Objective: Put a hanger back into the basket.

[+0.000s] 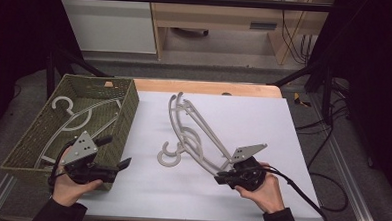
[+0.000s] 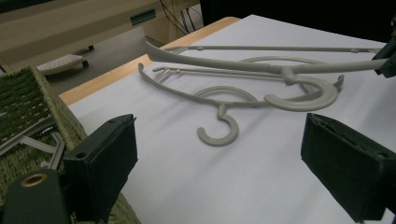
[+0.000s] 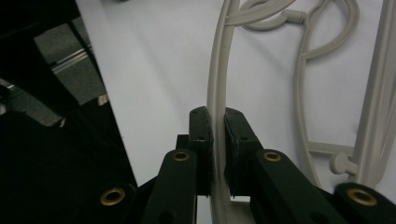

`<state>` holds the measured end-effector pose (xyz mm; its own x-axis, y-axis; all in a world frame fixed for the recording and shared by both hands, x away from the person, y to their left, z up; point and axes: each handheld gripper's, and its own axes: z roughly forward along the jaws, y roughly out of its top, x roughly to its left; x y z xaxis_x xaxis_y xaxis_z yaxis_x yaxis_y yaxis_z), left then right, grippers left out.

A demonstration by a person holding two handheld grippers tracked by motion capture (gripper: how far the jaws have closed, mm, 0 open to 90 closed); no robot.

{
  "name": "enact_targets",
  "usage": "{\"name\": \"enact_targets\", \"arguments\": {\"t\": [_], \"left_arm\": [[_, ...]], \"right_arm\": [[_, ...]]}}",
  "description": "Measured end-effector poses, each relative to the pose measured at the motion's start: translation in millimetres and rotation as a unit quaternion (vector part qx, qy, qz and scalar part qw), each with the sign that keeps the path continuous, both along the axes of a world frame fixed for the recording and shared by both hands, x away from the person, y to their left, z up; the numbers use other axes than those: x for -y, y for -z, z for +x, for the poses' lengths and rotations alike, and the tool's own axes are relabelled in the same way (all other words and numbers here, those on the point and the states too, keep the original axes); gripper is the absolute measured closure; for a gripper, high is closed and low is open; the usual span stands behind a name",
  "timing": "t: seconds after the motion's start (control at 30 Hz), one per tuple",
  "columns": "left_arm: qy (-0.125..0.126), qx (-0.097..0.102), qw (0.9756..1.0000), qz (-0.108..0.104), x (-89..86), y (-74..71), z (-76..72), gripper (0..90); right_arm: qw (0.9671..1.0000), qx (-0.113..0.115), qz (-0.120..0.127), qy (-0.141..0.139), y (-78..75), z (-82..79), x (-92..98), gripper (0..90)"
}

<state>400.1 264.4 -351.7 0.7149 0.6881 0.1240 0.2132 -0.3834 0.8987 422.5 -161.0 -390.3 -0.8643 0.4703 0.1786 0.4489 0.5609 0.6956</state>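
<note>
Leftmost, a green woven basket (image 1: 127,103) sits at the table's left edge, with a grey hanger (image 1: 76,119) lying inside it. Left gripper (image 1: 112,171) hovers just beside the basket's near right corner, held level, pointing right toward the table's middle; jaws spread wide, nothing between them, as the left gripper view shows (image 2: 219,161). White sheet (image 1: 145,188) covers the table top, wood edge (image 1: 205,87) showing at the far side. Mid-table, a loose hanger (image 1: 168,157) lies flat on the sheet, hook toward the near left. Over it a second one, the lifted hanger (image 1: 196,125), is tilted, its far end near the sheet's far edge and its near end raised. Right gripper (image 1: 220,178) pinches that near end: in the right gripper view the jaws (image 3: 218,140) are pressed onto the lifted hanger's thin grey arm (image 3: 215,84), pads touching both sides. Right hand (image 1: 263,186) holds the gripper near the table's near right, cable (image 1: 305,195) trailing off right.
</note>
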Motion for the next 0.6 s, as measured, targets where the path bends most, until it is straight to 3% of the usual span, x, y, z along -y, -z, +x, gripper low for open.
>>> {"name": "enact_targets", "arguments": {"t": [0.07,0.17,0.27,0.33,0.37,0.4,0.43,0.5,0.6], "left_arm": [[0.011,0.007,0.9999,0.009,5.0,-4.2,0.0,10.2],[0.020,0.010,0.9996,0.018,8.9,-6.2,0.4,10.4],[0.034,0.012,0.9982,0.047,19.5,-7.2,6.1,10.4],[0.038,0.010,0.9977,0.054,22.5,-7.4,8.6,10.6],[0.045,0.011,0.9962,0.074,29.1,-7.7,13.2,11.1],[0.045,0.011,0.9962,0.074,29.1,-7.7,13.2,11.4],[0.058,0.014,0.9939,0.092,35.4,-7.9,17.0,11.4],[0.063,0.014,0.9931,0.098,38.4,-7.6,18.9,11.8],[0.075,0.015,0.9888,0.128,46.6,-5.9,23.8,11.9]], "right_arm": [[0.9995,0.005,0.020,-0.023,-7.1,0.0,6.7,82.9],[0.9991,0.003,0.029,-0.031,-12.7,0.0,11.5,82.8],[0.9988,0.002,0.025,-0.041,-15.7,-0.2,13.8,82.8],[0.9987,-0.002,0.025,-0.044,-16.4,-0.8,14.1,82.9],[0.9983,-0.007,0.026,-0.052,-17.1,-1.8,13.8,82.8],[0.9980,-0.005,0.024,-0.059,-17.4,-2.3,13.9,82.8],[0.9976,-0.007,0.022,-0.065,-17.5,-2.9,13.6,82.8],[0.9971,-0.009,0.023,-0.073,-17.2,-4.1,13.5,82.8],[0.9966,-0.015,0.023,-0.078,-17.4,-6.0,12.8,82.8]]}}
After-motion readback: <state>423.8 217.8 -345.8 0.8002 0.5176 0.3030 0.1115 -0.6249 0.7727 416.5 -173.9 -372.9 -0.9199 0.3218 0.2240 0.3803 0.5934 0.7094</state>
